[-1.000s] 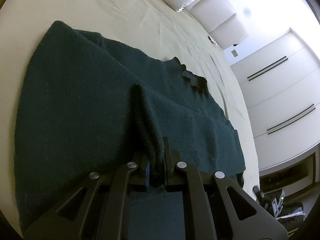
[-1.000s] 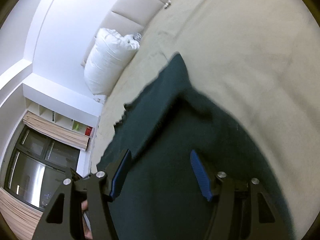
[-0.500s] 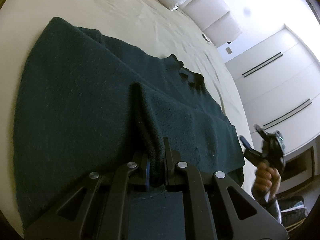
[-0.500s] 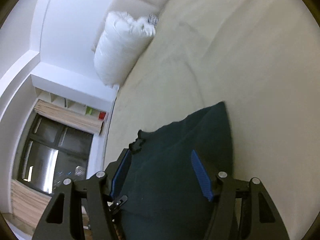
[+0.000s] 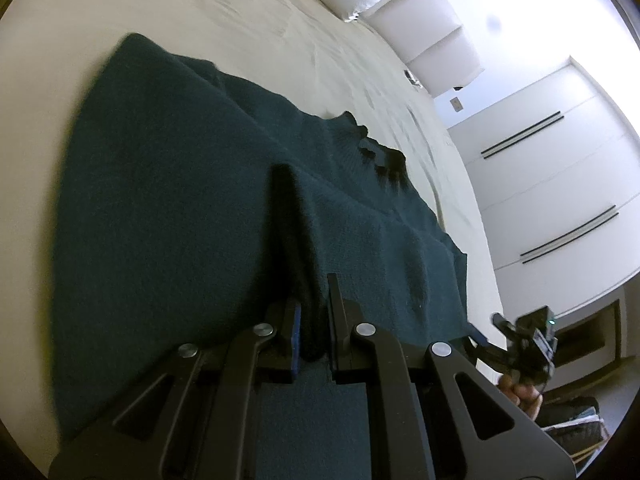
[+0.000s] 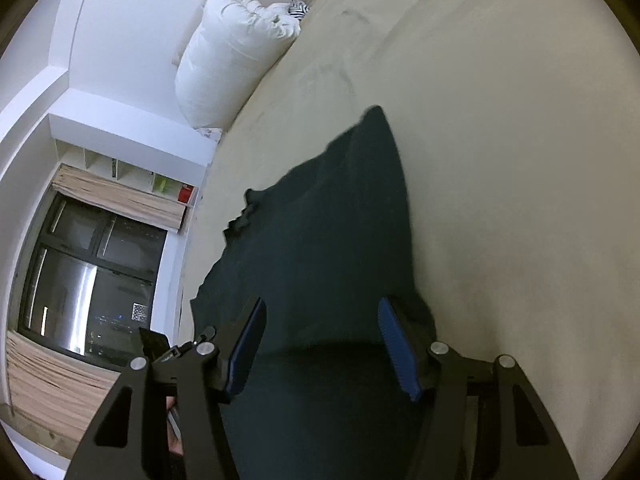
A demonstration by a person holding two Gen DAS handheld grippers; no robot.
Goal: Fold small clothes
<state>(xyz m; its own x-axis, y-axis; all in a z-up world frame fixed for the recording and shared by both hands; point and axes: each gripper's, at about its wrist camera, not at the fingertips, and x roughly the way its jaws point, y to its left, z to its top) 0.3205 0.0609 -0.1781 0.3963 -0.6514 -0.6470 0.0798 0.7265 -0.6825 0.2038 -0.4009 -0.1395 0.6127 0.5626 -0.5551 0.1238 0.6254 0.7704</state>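
A dark green knit sweater point(image 5: 180, 200) lies spread on the cream bed point(image 5: 280, 40), its ruffled collar point(image 5: 380, 160) pointing away. My left gripper point(image 5: 312, 332) is shut on a pinched ridge of the sweater's near edge, which stands up as a fold. The right gripper shows small at the right edge of the left wrist view point(image 5: 516, 344), held in a hand beyond the sweater's right edge. In the right wrist view the sweater point(image 6: 328, 240) lies under my right gripper point(image 6: 320, 336), which is open with blue pads point(image 6: 396, 348) and holds nothing.
A white pillow point(image 6: 232, 56) lies against the padded headboard point(image 5: 424, 20) at the bed's far end. White wardrobe doors point(image 5: 560, 160) stand beyond the bed on one side. A dark window with a blind point(image 6: 80, 280) and shelves is on the other side.
My right gripper swung away off the sweater, then came back over its edge, still open. The left gripper kept its hold on the fold and barely moved.
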